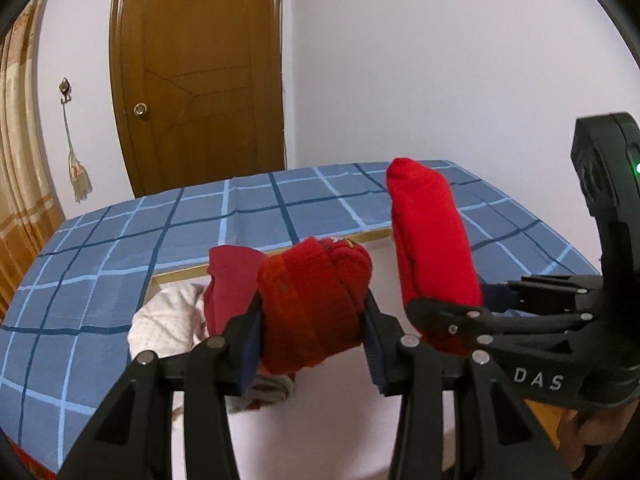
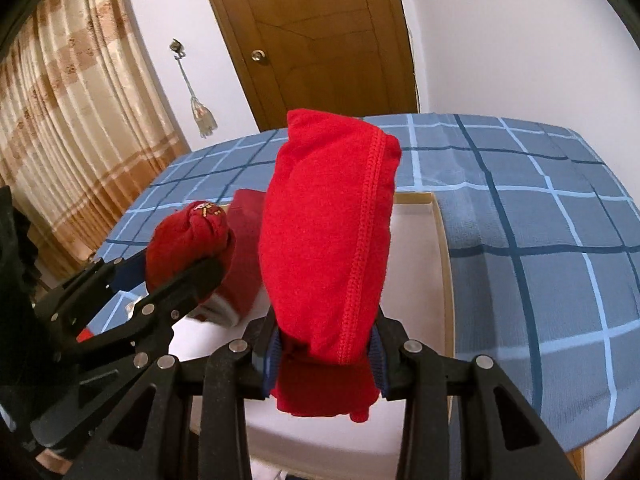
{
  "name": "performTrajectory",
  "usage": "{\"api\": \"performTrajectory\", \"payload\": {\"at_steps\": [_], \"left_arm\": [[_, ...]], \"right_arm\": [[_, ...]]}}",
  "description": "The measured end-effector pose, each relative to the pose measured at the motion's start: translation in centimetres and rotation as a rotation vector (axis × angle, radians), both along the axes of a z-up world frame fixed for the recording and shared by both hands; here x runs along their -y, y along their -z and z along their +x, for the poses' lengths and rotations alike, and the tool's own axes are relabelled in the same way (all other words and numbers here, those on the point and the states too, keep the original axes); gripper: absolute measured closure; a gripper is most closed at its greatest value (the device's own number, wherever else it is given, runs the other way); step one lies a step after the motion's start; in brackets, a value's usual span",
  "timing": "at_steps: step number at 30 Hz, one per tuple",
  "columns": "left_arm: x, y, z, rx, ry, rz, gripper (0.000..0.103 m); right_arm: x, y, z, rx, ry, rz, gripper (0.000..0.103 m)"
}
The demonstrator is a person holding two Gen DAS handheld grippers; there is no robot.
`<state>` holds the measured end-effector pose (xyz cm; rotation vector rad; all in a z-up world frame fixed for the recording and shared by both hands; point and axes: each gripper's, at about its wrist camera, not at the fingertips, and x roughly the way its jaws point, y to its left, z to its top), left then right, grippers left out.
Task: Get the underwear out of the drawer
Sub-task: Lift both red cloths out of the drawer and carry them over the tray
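A: What did the left gripper (image 1: 314,334) hold?

B: Its jaws were clamped on a rolled red underwear (image 1: 316,304), about in the middle of the roll. The roll stood up between the pads, lifted above the white drawer (image 1: 424,420).

A: And the right gripper (image 2: 326,354)?

B: It was also closed on cloth, a folded bright red underwear (image 2: 328,232). The pads pressed the lower end, so most of the piece stood upright above the jaws and a short part hung below them.

A: How would such pieces handle, in your opinion?

B: I think they are light and soft, not slippery and not fragile. A grip on the thick folded part should hold well; a grip on one thin edge could let the roll open.

A: What was around them?

B: Below, in the drawer, there was a dark red piece (image 1: 224,280) and a white cloth (image 1: 168,320). A blue checked cover (image 1: 100,248) lay around the drawer, with a wooden door (image 1: 200,72) behind.
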<state>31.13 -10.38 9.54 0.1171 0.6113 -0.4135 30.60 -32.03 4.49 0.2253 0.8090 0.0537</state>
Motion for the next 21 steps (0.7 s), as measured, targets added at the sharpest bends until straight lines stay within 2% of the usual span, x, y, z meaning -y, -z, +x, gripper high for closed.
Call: {"api": "performTrajectory", "payload": {"at_steps": [8, 16, 19, 21], "left_arm": [[0.6, 1.4, 3.0, -0.05, -0.043, 0.005, 0.06], [1.2, 3.2, 5.2, -0.1, -0.111, 0.056, 0.06], [1.0, 3.4, 5.8, -0.127, -0.13, 0.053, 0.06], [1.1, 3.4, 6.2, -0.125, -0.15, 0.081, 0.059]], "right_arm": [[1.2, 0.9, 3.3, -0.038, 0.021, 0.009, 0.063], [1.6, 2.8, 6.8, -0.117, 0.029, 0.021, 0.063], [1.7, 3.3, 8.0, -0.142, 0.027, 0.03, 0.063], [1.8, 3.6, 8.6, -0.156, 0.023, 0.042, 0.063]]}}
